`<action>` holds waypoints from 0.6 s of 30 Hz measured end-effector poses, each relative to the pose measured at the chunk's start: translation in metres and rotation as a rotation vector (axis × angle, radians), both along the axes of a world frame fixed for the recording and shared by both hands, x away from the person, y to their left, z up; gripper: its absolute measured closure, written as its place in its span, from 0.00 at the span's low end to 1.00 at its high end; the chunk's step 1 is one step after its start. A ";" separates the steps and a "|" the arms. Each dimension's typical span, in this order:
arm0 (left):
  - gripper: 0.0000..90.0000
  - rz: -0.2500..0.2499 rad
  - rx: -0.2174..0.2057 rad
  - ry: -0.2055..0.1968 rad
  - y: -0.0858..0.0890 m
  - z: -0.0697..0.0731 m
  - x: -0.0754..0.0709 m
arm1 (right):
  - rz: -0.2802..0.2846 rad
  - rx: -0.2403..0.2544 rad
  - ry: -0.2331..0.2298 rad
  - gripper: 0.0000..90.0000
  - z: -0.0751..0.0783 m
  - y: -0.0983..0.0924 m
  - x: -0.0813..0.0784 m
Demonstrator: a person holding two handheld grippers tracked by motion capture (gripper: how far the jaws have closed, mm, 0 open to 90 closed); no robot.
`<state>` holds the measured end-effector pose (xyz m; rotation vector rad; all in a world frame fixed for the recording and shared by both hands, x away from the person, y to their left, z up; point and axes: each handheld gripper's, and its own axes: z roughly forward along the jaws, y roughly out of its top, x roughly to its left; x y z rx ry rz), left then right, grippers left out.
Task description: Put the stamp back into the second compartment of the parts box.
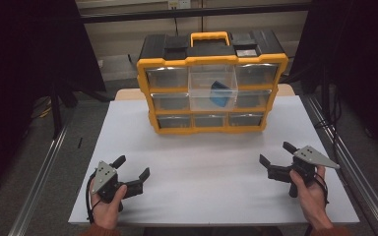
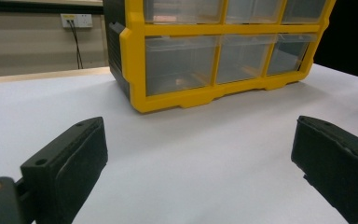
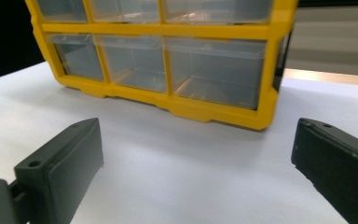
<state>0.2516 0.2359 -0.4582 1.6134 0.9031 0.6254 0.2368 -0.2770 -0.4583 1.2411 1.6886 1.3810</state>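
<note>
Two grippers idle, jaws spread wide, empty: left gripper (image 1: 134, 169), right gripper (image 1: 276, 153) flank white worktop (image 1: 206, 167). Yellow-framed clear-drawer organiser (image 1: 211, 88) ahead; middle drawer (image 1: 212, 88) pulled out, exposing blue object (image 1: 220, 92) — likely next target.

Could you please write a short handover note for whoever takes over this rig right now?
Left gripper: open, holding nothing, low over the near left of the white table.
Right gripper: open, holding nothing, near right of the table.
Yellow drawer organizer stands at the far middle of the table, apart from both grippers. Its middle drawer is pulled out, with a blue object inside; the other drawers look closed.
Done: a drawer is open with the object in it.
Left: probably to push that drawer shut, or take the object out; neither gripper has reached in yet.
</note>
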 end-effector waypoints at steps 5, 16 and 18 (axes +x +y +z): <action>0.04 0.000 -0.010 0.001 0.002 0.000 -0.002 | -0.020 -0.004 -0.015 0.02 0.001 -0.005 -0.010; 0.04 0.005 0.004 0.000 0.003 -0.001 -0.004 | -0.083 0.015 -0.019 0.02 -0.001 -0.025 -0.029; 0.04 0.002 -0.001 0.004 0.003 -0.001 -0.004 | -0.081 0.010 -0.019 0.02 -0.002 -0.026 -0.030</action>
